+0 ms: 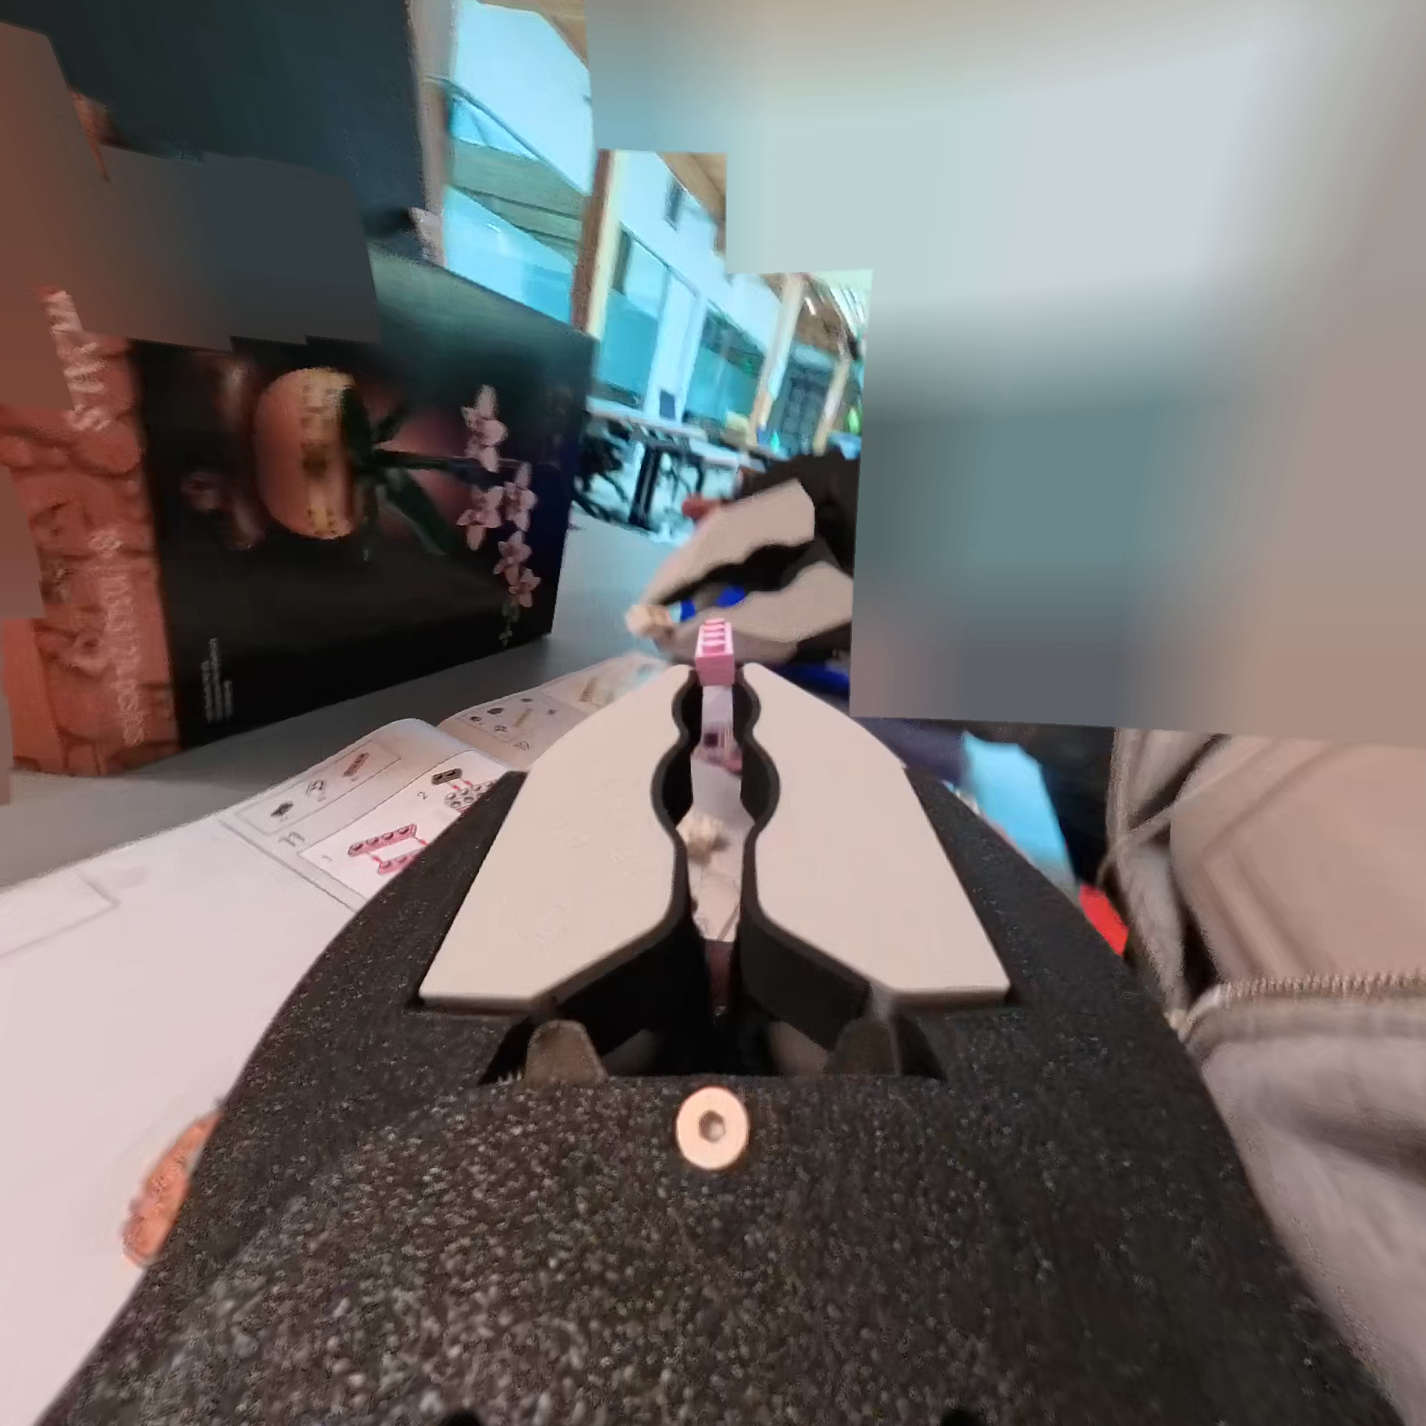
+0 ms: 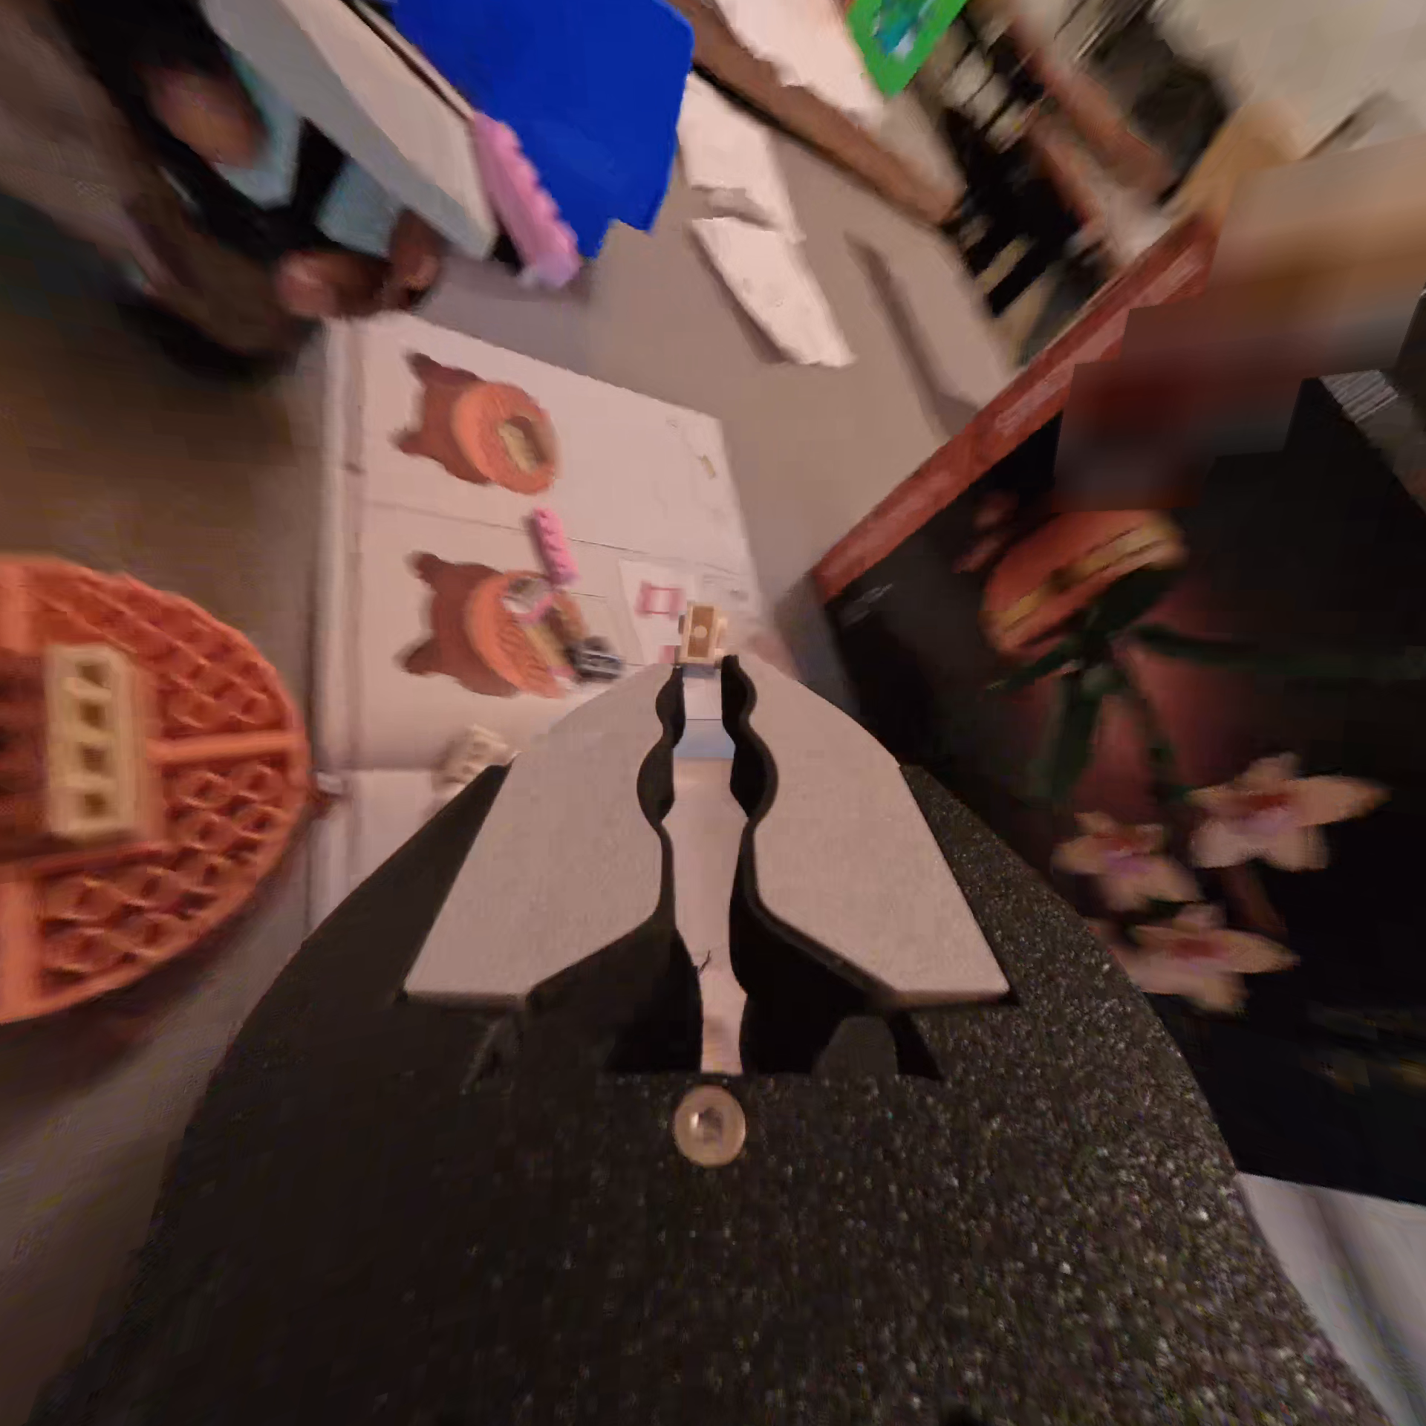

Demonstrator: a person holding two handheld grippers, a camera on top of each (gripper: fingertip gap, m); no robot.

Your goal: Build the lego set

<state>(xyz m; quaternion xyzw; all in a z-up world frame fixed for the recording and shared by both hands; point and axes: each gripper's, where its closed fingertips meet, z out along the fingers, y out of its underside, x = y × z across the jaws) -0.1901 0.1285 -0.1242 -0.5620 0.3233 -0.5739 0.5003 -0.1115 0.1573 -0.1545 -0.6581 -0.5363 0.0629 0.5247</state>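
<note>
Left gripper (image 1: 716,671) is clenched on a pink brick (image 1: 714,652) – the brick sticks up past the fingertips, studs showing. Right gripper (image 2: 701,670) is pinched on a small tan piece (image 2: 701,634) at its very tips.

Only the left wrist view shows: the person's grey zip sleeve (image 1: 1265,964) at right, windows in the bkgd, and the right gripper farther off, just beyond the pink brick, w/ a tan bit at its tip. Much of that view is blurred over.

Only the right wrist view shows: the round orange lattice base (image 2: 131,787) at left on the grey table (image 2: 177,478), carrying one tan 4-stud brick (image 2: 91,741); a blue sheet (image 2: 555,100) behind the left gripper; white torn bags (image 2: 764,285) beyond.

Both views show the open instruction booklet (image 2: 617,463) and the dark set box (image 2: 1157,694) w/ pink flowers printed on it, standing beside the booklet.

Counts – pink bricks: 2, one held, one loose (image 2: 552,545) lying on the booklet. Tan pieces: 3 – one held, one on the base, one loose (image 2: 477,752) on the booklet near the right gripper's finger. Small dark bits (image 2: 594,660) on the page are too blurred to count.
</note>
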